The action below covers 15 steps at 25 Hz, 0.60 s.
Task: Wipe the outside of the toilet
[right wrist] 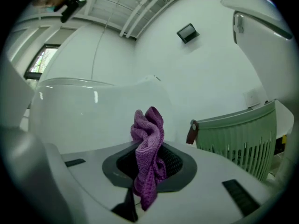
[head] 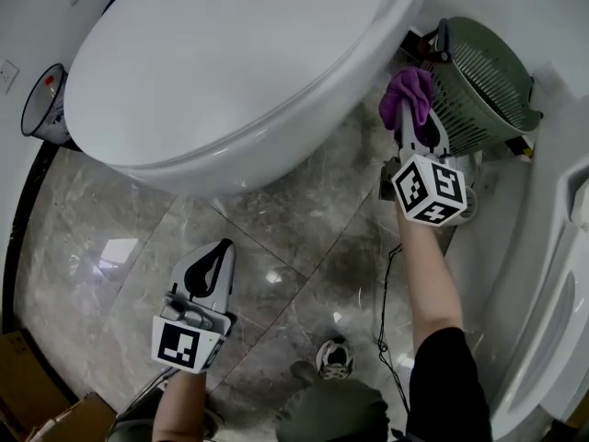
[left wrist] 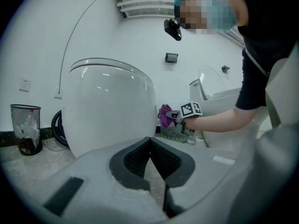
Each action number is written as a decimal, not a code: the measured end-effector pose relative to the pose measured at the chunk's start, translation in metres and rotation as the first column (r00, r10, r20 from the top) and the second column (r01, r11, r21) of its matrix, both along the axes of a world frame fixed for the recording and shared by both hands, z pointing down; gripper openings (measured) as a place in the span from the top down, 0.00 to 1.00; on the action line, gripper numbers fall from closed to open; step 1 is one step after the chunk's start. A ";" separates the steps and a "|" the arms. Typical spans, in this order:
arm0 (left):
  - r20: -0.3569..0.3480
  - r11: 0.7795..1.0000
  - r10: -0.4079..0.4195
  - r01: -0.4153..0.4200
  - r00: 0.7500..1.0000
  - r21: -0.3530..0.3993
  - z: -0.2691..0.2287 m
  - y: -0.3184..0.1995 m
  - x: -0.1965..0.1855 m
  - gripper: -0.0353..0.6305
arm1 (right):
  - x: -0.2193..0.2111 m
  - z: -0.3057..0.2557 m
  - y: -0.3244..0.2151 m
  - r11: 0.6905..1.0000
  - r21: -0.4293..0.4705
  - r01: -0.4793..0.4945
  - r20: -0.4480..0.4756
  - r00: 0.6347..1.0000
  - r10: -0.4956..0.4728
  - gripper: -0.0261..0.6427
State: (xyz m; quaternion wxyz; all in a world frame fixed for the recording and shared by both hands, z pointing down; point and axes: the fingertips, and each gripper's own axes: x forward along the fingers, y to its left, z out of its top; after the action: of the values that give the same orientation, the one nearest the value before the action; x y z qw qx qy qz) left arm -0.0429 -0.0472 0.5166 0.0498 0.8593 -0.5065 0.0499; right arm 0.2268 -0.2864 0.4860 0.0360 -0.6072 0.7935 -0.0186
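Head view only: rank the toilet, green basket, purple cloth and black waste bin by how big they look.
1. toilet, by far the largest.
2. green basket.
3. purple cloth and waste bin look about alike, so I leave them unranked.

1. We are in a bathroom: a white toilet (head: 248, 63) stands on a glossy, marble-patterned tiled floor (head: 101, 247).
2. A mesh waste bin (left wrist: 25, 127) sits against the white wall (left wrist: 93, 27) (a socket (left wrist: 24, 83) is just above it).
3. We see a second white fixture (head: 552, 274) alongside.
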 end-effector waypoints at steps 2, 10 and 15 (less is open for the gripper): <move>-0.003 1.000 -0.008 0.008 1.000 0.005 -0.002 -0.002 -0.005 0.94 | -0.017 0.004 0.032 0.999 0.014 0.048 -0.005 0.999 -0.048 0.86; -0.027 0.999 -0.015 0.016 1.000 0.047 -0.011 -0.003 -0.028 0.94 | -0.091 0.027 0.144 0.973 0.025 0.230 0.011 0.973 -0.230 0.86; -0.047 0.997 -0.043 0.046 0.998 0.061 -0.014 -0.002 -0.048 0.94 | -0.152 0.052 0.184 0.939 0.036 0.341 -0.043 0.939 -0.340 0.86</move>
State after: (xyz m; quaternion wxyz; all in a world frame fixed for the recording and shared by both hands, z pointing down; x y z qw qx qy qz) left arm -0.0908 -0.0493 0.5023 0.0360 0.8499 -0.5256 0.0134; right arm 0.0749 -0.1023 0.5376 0.0311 -0.4601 0.8873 0.0034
